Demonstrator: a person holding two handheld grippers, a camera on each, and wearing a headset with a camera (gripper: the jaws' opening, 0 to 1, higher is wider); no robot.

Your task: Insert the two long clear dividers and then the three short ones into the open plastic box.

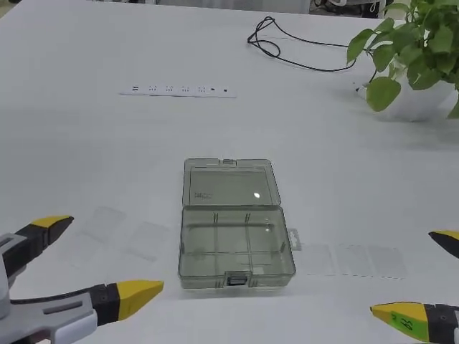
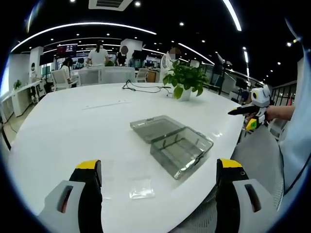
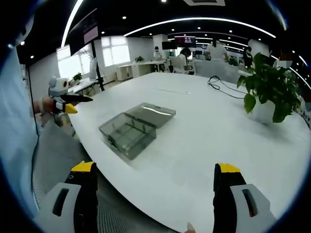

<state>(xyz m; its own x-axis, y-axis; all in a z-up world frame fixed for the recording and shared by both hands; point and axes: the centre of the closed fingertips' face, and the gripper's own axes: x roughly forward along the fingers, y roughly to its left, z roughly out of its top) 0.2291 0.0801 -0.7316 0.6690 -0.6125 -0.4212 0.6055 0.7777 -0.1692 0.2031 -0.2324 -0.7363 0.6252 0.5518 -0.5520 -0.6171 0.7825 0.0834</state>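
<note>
The smoky clear plastic box [image 1: 235, 249] lies open mid-table, its lid [image 1: 229, 183] folded flat behind it. Faint lines cross its inside; I cannot tell dividers from slots. Clear dividers lie flat on the table: two pieces [image 1: 128, 233] left of the box, several [image 1: 355, 260] to its right. My left gripper [image 1: 100, 258] hovers open at the near left, beside the left pieces. At the near right, my right gripper [image 1: 412, 274] is open too. The left gripper view has the box [image 2: 181, 148] and a clear piece [image 2: 141, 188] ahead of open jaws. The right gripper view shows the box [image 3: 127, 133] ahead.
A potted plant [image 1: 414, 54] stands at the far right, a black cable [image 1: 287, 46] loops at the back, and a white power strip [image 1: 176, 89] lies behind the box. People sit at desks in the background of both gripper views.
</note>
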